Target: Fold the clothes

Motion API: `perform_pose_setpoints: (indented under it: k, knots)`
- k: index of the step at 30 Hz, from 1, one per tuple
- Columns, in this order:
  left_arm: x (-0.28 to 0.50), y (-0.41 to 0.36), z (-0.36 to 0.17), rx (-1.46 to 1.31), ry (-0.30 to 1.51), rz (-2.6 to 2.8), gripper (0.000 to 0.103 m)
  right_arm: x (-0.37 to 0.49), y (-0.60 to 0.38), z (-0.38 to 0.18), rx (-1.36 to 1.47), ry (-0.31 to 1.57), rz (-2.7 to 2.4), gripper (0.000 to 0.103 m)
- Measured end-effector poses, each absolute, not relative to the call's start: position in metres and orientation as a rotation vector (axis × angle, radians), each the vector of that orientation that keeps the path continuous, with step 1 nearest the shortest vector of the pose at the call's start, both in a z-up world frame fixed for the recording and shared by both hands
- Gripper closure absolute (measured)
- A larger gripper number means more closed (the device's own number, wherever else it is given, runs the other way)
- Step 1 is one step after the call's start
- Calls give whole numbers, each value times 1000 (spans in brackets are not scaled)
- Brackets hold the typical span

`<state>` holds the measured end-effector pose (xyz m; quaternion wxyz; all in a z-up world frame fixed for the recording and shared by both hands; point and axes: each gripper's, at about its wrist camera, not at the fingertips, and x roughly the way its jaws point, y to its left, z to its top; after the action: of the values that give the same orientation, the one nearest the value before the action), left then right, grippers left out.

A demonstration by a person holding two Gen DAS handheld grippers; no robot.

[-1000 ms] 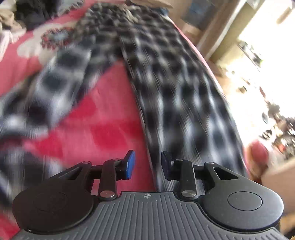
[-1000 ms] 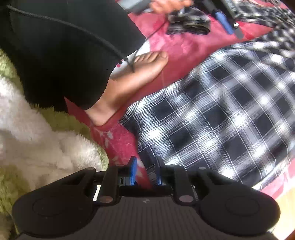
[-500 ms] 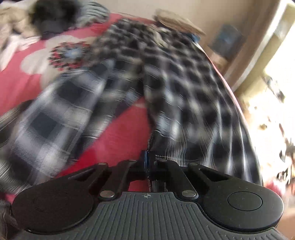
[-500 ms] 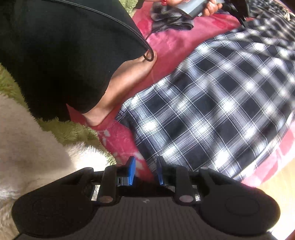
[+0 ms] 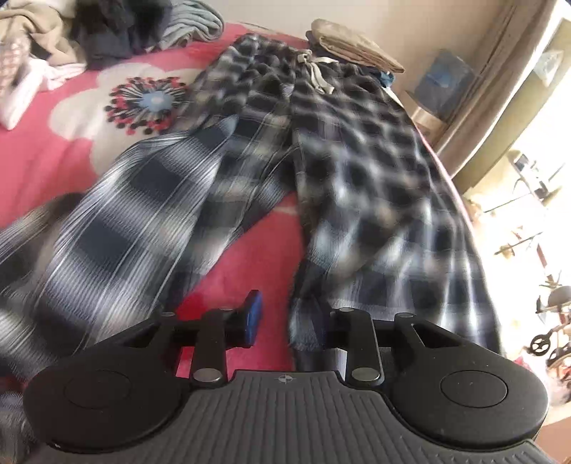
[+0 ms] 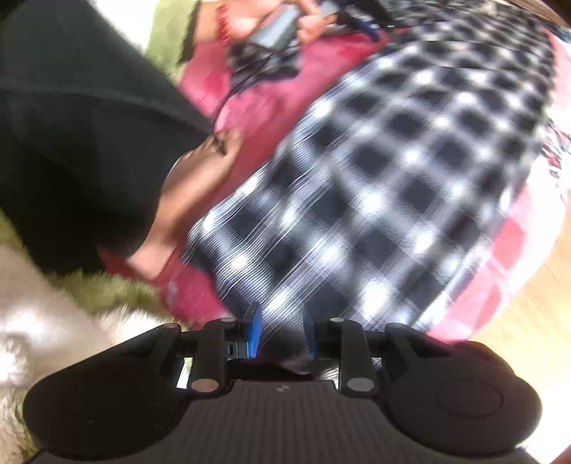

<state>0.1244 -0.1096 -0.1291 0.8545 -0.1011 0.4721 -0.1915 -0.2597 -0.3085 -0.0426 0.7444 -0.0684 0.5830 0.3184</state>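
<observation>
Plaid pajama pants (image 5: 357, 150) are laid out on a red floral bedspread (image 5: 46, 160), waistband up at the top centre of the left wrist frame with a pale drawstring (image 5: 316, 71) dangling over it. One leg runs down the right half of the frame, the other slants off to the lower left, and a wedge of bare red cover sits between them. It's all pretty smeared with motion blur.

The left gripper (image 5: 285, 321) sits at the bottom centre, jaws spread fairly wide. The hem of the right-hand leg drapes over its right finger and hides that pad; I can't tell if any cloth is actually between the pads, but nothing's pinched.

Clutter around it: a heap of clothes (image 5: 107, 28) in the upper left corner, a folded tan item (image 5: 357, 46) right behind the waistband at top centre, and a blue bin (image 5: 442, 82) off the bed in the upper right.

In the right wrist frame, the right gripper (image 6: 282, 333) at bottom centre has its blue pads parted with a moderate gap, and plaid fabric (image 6: 374, 200) runs right down into that gap, not clamped. A bare foot (image 6: 189, 192) and a dark trouser leg (image 6: 71, 142) crowd the left side, just beside the fabric's edge. Fuzzy green-and-white rug (image 6: 53, 321) at lower left. A hand (image 6: 257, 25) with the other device is up top, blurry.
</observation>
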Motion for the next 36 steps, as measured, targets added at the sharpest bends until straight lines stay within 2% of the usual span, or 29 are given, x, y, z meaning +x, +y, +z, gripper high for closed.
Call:
perform_pose_setpoints:
  k: [9,11,16,19,23,26,29,31,33,36]
  knots:
    - [185,-117,-135,-405,1014,-354,74,-270,-304,-38,-123,1291,652,76]
    - [192,-120,-138,-408,1008,-355,78,-273,-302,-36,-126,1303,634,75]
    - [208,-129,-143,-416,994,-356,96,-278,-297,-29,-128,1326,595,75]
    - [217,-134,-146,-420,985,-356,103,-281,-294,-25,-126,1332,575,68]
    - [215,-136,-140,-330,905,-299,103,-279,-291,-27,-133,1338,563,67]
    - [219,-129,-143,-334,916,-297,103,-279,-291,-27,-133,1346,555,67]
    - [214,-126,-138,-315,931,-308,99,-278,-293,-29,-133,1343,543,67]
    - [205,-122,-131,-294,920,-301,88,-276,-297,-29,-132,1334,524,67]
    - [192,-116,-119,-259,875,-298,83,-273,-305,-26,-139,1308,493,67]
    - [162,-111,-94,-159,798,-353,81,-265,-324,-18,-119,1248,421,67]
